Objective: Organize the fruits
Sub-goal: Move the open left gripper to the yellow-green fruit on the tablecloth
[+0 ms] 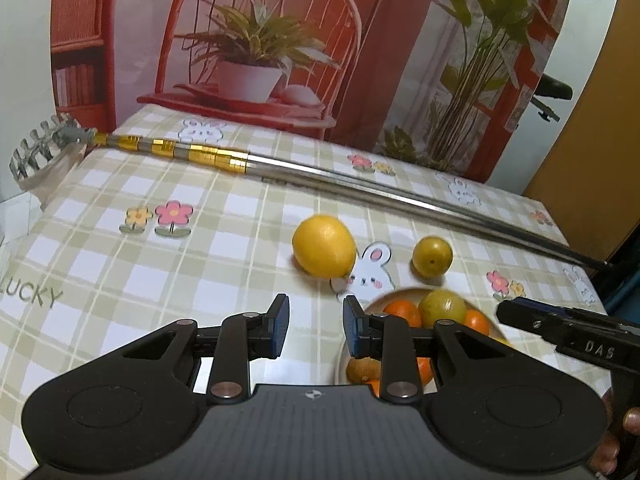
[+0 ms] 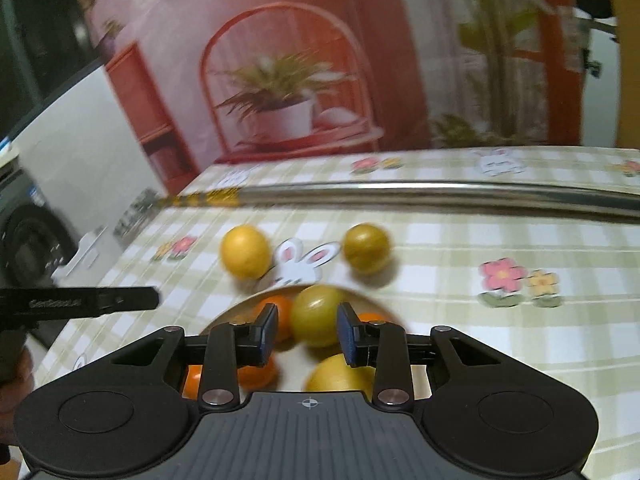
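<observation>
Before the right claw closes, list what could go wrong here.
1. The right claw is open around a yellow-green round fruit lying on small orange fruits in the beige bowl; a grip off its middle could squeeze it out and set the pile rolling.
2. The large yellow lemon and small greenish-yellow fruit lie loose on the checked tablecloth; a nudge may roll them.

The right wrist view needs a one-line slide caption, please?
Open right gripper above a bowl of fruit; two yellow fruits on the tablecloth.

Bright, fisheye-warped; right view motion-blurred.
</observation>
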A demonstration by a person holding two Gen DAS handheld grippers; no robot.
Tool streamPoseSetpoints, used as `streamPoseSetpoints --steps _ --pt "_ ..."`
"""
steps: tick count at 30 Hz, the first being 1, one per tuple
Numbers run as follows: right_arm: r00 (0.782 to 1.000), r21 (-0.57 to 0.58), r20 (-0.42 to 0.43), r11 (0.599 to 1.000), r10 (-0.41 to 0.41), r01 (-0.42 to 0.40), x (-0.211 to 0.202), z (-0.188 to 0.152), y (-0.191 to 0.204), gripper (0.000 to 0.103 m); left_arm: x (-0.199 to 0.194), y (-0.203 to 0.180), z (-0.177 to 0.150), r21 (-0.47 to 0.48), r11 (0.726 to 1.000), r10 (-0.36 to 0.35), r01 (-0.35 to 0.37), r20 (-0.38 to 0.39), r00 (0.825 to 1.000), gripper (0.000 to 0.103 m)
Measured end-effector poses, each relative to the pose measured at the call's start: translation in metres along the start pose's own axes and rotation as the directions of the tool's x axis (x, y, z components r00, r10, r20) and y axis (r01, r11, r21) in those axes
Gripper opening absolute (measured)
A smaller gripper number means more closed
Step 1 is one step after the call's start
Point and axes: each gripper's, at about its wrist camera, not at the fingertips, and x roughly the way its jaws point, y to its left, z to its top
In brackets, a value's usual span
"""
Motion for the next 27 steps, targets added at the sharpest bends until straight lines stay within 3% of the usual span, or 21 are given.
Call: streamPoseSetpoints --steps 13,27 --pt "0.990 0.042 0.104 0.995 -0.097 0.093 -0.021 0.032 -0.046 0.031 -0.012 -0.011 0.051 0.039 0.999 -0.017 0.014 0.086 0.996 0.031" --pt "0.983 0.046 0.118 0.989 -0.142 0.138 -0.014 0.040 -0.067 0.031 0.064 -0.060 0.064 0.148 0.981 -0.122 0.127 -0.046 0.991 0.035"
